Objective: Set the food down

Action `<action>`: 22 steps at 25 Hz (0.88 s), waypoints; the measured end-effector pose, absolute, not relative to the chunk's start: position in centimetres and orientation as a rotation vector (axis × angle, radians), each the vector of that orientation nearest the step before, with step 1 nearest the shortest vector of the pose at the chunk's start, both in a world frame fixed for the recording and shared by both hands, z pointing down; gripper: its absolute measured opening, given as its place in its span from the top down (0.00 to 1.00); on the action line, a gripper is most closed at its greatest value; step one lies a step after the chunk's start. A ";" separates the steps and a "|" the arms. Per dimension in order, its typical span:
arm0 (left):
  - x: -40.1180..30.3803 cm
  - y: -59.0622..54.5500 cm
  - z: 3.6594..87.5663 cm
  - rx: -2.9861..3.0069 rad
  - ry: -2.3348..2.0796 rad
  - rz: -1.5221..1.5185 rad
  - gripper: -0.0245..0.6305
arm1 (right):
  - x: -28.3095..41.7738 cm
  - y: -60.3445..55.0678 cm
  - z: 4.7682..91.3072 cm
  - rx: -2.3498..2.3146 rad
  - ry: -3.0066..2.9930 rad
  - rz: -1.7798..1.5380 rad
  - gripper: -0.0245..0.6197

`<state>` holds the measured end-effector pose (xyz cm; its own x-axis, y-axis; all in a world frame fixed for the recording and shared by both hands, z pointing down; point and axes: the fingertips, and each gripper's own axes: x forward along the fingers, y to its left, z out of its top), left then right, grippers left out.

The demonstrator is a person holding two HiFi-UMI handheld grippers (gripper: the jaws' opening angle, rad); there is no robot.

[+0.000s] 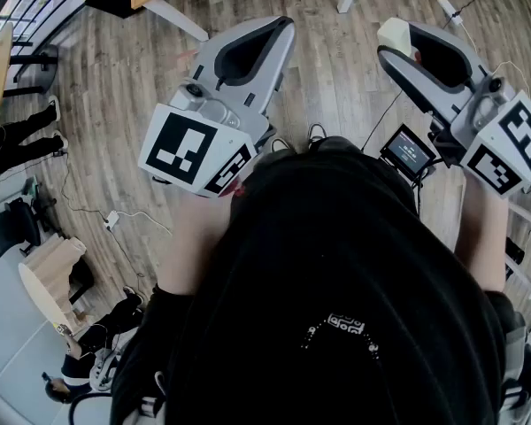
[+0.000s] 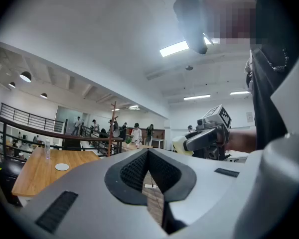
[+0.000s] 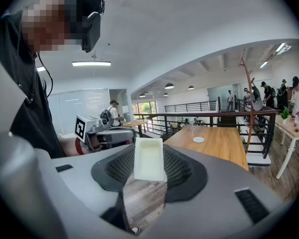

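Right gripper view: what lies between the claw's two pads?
A pale cream block of food, gripped in the right claw, and nothing else. The right gripper view shows it plainly.

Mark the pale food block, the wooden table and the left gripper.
pale food block [image 3: 149, 159]: right gripper view, its front face.
wooden table [image 3: 224, 146]: right gripper view, bare top.
left gripper [image 2: 147, 153]: left gripper view, where its fingertips meet.

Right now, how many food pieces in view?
1: a pale food block clamped in the right gripper. The left gripper is shut and empty. Others may be out of frame.
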<state>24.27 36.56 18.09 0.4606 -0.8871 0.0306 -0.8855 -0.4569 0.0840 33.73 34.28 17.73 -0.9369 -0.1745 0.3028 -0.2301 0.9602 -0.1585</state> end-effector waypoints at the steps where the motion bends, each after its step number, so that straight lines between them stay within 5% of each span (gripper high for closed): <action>1: 24.6 36.5 18.2 2.614 -1.579 -0.026 0.96 | 33.8 34.3 17.8 0.294 -2.825 0.277 0.68; 22: 24.3 34.2 22.1 2.465 -1.604 -0.023 0.95 | 28.0 35.0 22.7 0.521 -2.941 0.250 0.68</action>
